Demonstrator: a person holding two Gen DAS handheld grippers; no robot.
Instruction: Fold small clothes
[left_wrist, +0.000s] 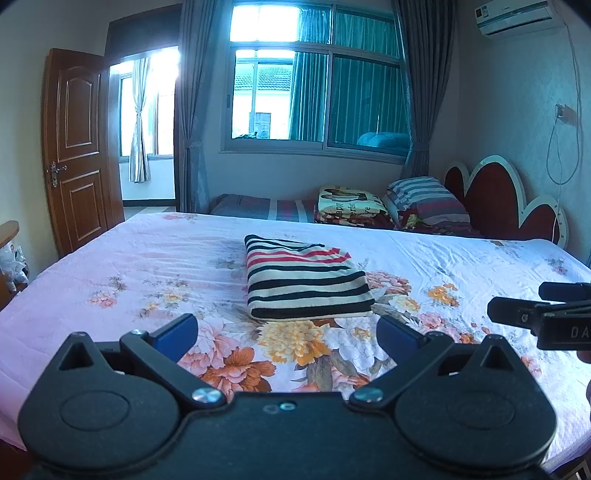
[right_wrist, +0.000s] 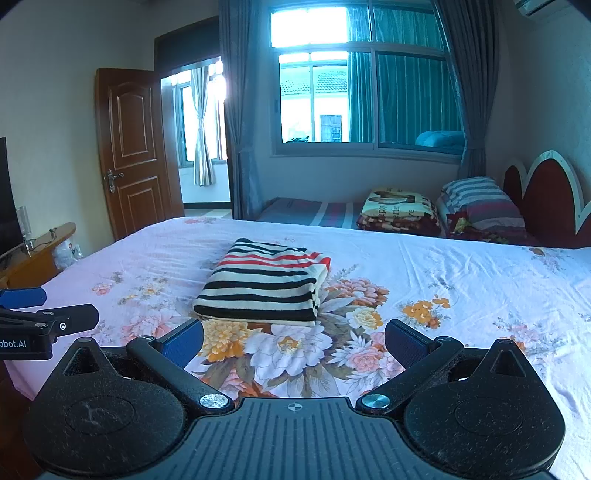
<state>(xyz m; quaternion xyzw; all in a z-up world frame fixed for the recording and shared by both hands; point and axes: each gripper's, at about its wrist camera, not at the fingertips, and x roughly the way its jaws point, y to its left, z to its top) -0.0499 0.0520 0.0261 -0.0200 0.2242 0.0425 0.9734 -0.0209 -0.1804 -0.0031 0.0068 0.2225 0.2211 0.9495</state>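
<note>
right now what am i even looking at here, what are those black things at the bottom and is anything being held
Each picture comes from a fisheye camera mounted on a hand-held two-finger gripper, looking forward along its fingers; a person carries one in each hand. The black shape at the bottom of the left wrist view is the left gripper; in the right wrist view it is the right gripper. Each also peeks into the other's picture at the edge. Both have their blue-padded fingers spread apart and hold nothing. Ahead, on a floral bedsheet, lies a striped garment, already folded into a neat rectangle and touched by neither gripper. Behind are a window, a door and pillows.
</note>
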